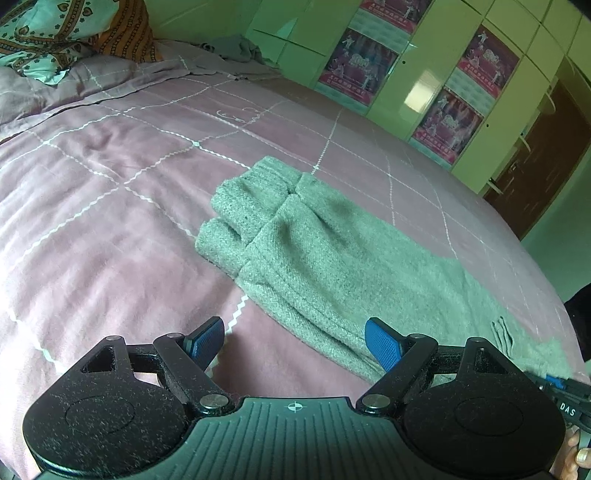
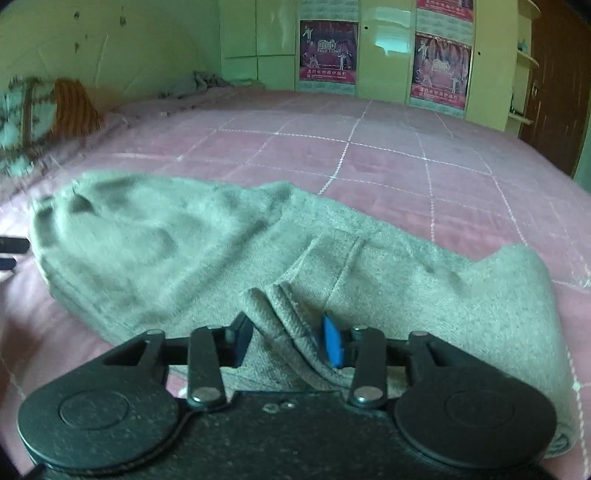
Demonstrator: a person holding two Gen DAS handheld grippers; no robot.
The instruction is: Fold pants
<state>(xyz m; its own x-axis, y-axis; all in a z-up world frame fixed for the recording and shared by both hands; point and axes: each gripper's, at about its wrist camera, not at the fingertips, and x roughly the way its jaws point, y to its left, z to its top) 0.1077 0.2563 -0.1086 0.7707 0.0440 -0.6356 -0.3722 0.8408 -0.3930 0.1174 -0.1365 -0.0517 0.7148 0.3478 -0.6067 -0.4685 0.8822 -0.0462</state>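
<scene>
Grey knit pants (image 1: 332, 258) lie lengthwise on the pink quilted bed (image 1: 110, 221), with the leg cuffs (image 1: 251, 206) stacked at the far end. My left gripper (image 1: 295, 343) hovers open over the pants' near edge, which shows just inside the right pad and is not pinched. In the right wrist view the pants (image 2: 166, 251) spread out ahead. My right gripper (image 2: 286, 341) has a raised ridge of the fabric (image 2: 280, 314) bunched between its pads, touching both.
Patterned pillows (image 1: 55, 33) lie at the head of the bed, with a crumpled grey cloth (image 1: 236, 48) at the far side. Green wardrobe doors with posters (image 1: 369, 62) stand beyond the bed, next to a brown door (image 1: 543, 162). A hand (image 1: 576, 454) shows at the lower right.
</scene>
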